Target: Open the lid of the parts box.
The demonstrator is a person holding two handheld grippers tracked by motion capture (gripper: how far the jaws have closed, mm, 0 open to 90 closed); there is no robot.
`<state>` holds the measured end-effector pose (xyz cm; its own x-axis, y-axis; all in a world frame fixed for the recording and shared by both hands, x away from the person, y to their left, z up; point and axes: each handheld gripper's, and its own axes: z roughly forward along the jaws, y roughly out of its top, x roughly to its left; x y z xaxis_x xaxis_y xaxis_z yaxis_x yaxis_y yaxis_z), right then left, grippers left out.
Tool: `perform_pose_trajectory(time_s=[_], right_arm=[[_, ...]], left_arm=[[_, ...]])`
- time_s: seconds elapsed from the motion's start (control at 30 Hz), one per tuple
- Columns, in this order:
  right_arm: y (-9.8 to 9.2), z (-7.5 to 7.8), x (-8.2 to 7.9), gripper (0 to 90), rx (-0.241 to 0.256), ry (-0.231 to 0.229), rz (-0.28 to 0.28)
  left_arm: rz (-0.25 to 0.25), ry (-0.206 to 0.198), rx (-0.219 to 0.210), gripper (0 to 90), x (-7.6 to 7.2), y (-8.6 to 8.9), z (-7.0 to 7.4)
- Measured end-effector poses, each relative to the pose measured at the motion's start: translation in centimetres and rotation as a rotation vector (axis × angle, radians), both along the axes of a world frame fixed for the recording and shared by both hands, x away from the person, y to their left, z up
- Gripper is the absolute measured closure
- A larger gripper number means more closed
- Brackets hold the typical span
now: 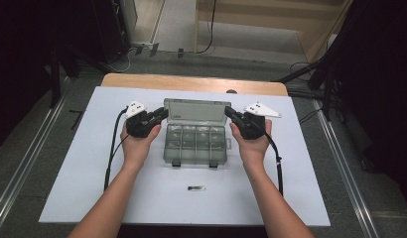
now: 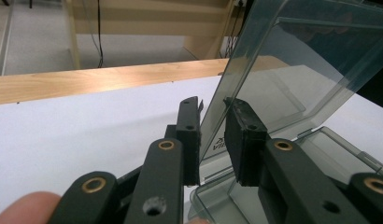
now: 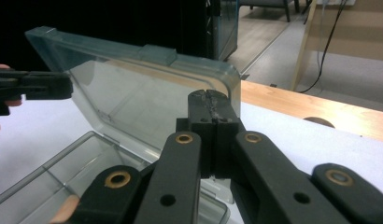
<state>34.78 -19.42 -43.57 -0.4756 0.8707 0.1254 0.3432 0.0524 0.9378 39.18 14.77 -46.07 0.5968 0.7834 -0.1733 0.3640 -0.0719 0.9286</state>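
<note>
- Our left claw (image 2: pixel 213 135) stands narrowly parted, one jaw on each face of the lid (image 2: pixel 292 70); the lid's left edge runs up between them, touching the outer jaw, with a small gap to the inner one.
- Our right claw (image 3: pixel 212 100) has its jaws pressed together just beside the lid's right corner; we cannot tell whether the rim is pinched between them.
- From above, the lid (image 1: pixel 195 110) rises between the left claw (image 1: pixel 161 115) and the right claw (image 1: pixel 230 114), tilted back from us.
- Below and between both claws sits the box (image 1: pixel 195 146), open, on the white mat (image 1: pixel 92 168).
- Nearer us than the box lies a small metal piece (image 1: pixel 196 188), well apart from both claws.
</note>
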Motion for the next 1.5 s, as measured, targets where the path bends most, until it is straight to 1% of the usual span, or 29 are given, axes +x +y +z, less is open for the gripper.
perform_pose_trajectory(time_s=[0.1,0.13,0.17,0.23,0.3,0.33,0.4,0.43,0.47,0.5,0.53,0.57,0.6,0.63,0.67,0.73,0.77,0.83,0.87,0.9,0.97,1.03,1.07,1.13,1.2,1.3,1.37,1.47,1.5], right_arm=[[-0.2,-0.1,-0.4,85.1,0.017,0.006,0.017],[-0.3,-0.1,-0.6,82.9,0.012,0.001,0.019],[-0.4,-0.2,-0.7,79.6,0.008,-0.006,0.02],[-0.7,-0.4,-0.9,72.2,0.019,-0.017,0.023],[-0.9,-0.7,-1.0,59.3,0.011,-0.026,0.007],[-0.9,-0.9,-0.9,51.6,-0.002,-0.031,-0.013],[-0.9,-1.2,-0.9,29.5,-0.018,-0.06,-0.052],[-0.7,-1.4,-0.7,19.6,-0.036,-0.062,-0.079],[-0.7,-1.7,-0.4,18.0,-0.042,-0.043,-0.094],[-0.7,-2.0,0.0,16.6,-0.034,-0.023,-0.099],[-0.8,-2.4,0.3,16.9,-0.023,-0.003,-0.094],[-0.8,-2.7,0.7,20.9,-0.015,0.022,-0.101],[-0.7,-3.0,1.0,29.0,-0.023,0.032,-0.119],[-0.7,-3.2,1.1,38.5,-0.032,0.033,-0.125],[-0.6,-3.5,1.2,49.8,-0.046,0.025,-0.112],[-0.3,-3.9,1.5,61.4,-0.066,0.025,-0.095],[-0.1,-3.9,1.5,67.5,-0.066,0.034,-0.093],[0.1,-4.0,1.8,77.4,-0.055,0.061,-0.097],[0.2,-4.0,2.1,83.4,-0.054,0.086,-0.104],[0.2,-4.1,2.3,85.6,-0.046,0.104,-0.106],[0.4,-4.3,2.6,87.1,-0.036,0.114,-0.134],[0.5,-4.2,2.7,87.2,-0.031,0.12,-0.139],[0.5,-4.2,2.8,87.3,-0.028,0.124,-0.144],[0.6,-4.0,2.9,87.4,-0.034,0.136,-0.154],[0.6,-3.9,3.1,87.5,-0.035,0.146,-0.151],[0.5,-3.9,3.4,87.5,-0.031,0.158,-0.149],[0.5,-3.9,3.5,87.6,-0.024,0.165,-0.151],[0.5,-3.9,3.8,87.5,-0.021,0.173,-0.152],[0.5,-3.9,3.8,87.5,-0.018,0.177,-0.153]], left_arm=[[0.005,0.003,-0.003,77.6,0.1,-0.1,0.0],[0.006,0.002,-0.005,78.5,0.1,-0.1,0.0],[0.009,0.003,-0.006,78.5,0.1,-0.1,0.0],[0.011,0.005,-0.008,79.0,0.2,-0.2,0.0],[0.011,0.006,-0.009,79.0,0.2,-0.1,0.0],[0.01,0.007,-0.011,79.0,0.2,-0.1,0.0],[0.01,0.006,-0.012,79.0,0.3,-0.1,0.0],[0.01,0.008,-0.013,79.0,0.3,-0.1,-0.1],[0.01,0.011,-0.013,79.0,0.3,-0.1,-0.1],[0.011,0.014,-0.017,79.1,0.4,-0.1,-0.1],[0.011,0.015,-0.019,79.3,0.5,-0.1,-0.2],[0.012,0.015,-0.019,80.0,0.5,-0.1,-0.2],[0.014,0.016,-0.021,80.0,0.5,-0.2,-0.2],[0.014,0.018,-0.021,80.0,0.5,-0.2,-0.3],[0.013,0.019,-0.024,80.0,0.6,-0.2,-0.3],[0.012,0.02,-0.02,80.0,0.7,-0.2,-0.3],[0.012,0.019,-0.018,80.0,0.8,-0.1,-0.3],[0.012,0.018,-0.021,80.0,1.0,-0.1,-0.4],[0.012,0.02,-0.021,79.9,1.1,-0.1,-0.5],[0.016,0.023,-0.019,80.0,1.1,-0.2,-0.6],[0.023,0.034,-0.014,80.0,1.3,-0.3,-0.8],[0.038,0.046,-0.006,79.9,1.5,-0.4,-0.9],[0.042,0.053,-0.009,79.6,1.6,-0.4,-1.0],[0.047,0.066,0.001,79.5,1.8,-0.6,-1.1],[0.048,0.075,0.011,79.7,2.0,-0.6,-1.3],[0.05,0.097,0.013,80.0,2.4,-0.8,-1.5],[0.056,0.11,0.028,80.3,2.6,-1.0,-1.6],[0.067,0.121,0.039,83.0,2.9,-1.1,-1.7],[0.069,0.118,0.047,83.5,2.9,-1.2,-1.7]])
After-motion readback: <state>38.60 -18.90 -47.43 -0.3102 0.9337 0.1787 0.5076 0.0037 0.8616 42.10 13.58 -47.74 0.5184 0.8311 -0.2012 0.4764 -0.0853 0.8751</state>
